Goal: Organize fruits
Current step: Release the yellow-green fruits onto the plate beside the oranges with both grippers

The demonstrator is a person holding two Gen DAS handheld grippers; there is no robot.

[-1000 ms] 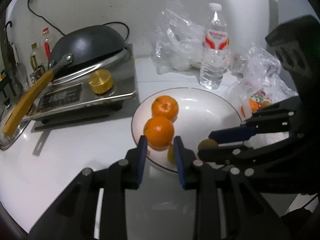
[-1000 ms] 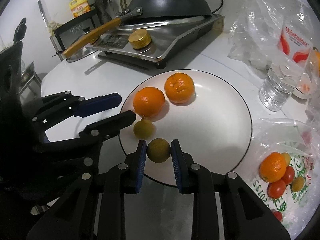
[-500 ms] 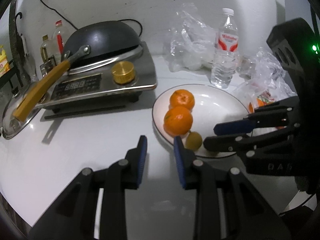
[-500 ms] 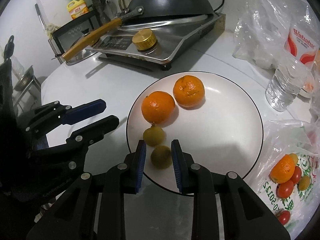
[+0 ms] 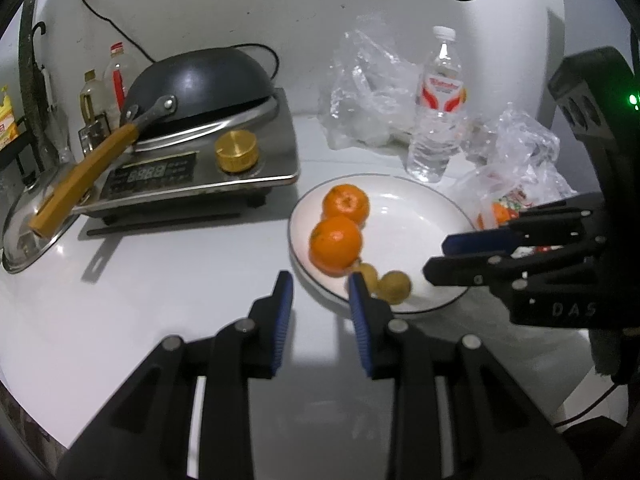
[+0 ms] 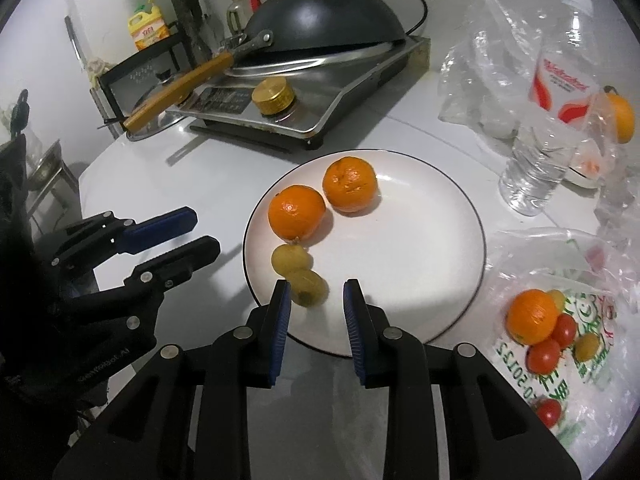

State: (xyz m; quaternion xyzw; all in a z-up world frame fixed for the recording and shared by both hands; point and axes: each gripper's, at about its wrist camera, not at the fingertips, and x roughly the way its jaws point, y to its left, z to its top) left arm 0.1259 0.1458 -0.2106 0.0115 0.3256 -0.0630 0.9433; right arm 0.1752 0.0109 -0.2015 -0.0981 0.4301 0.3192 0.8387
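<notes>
The left hand-held gripper (image 6: 172,236) hangs open and empty over the table (image 6: 168,168), just left of the plate (image 6: 420,240). On the plate lie two oranges (image 6: 297,212) and two small green-yellow fruits (image 6: 308,287), touching in a line. These look light, round and prone to roll; grasp across the middle, gently. The right hand-held gripper (image 6: 316,308) is open, holding nothing. A bag of fruit (image 6: 560,320) lies rightmost.
</notes>
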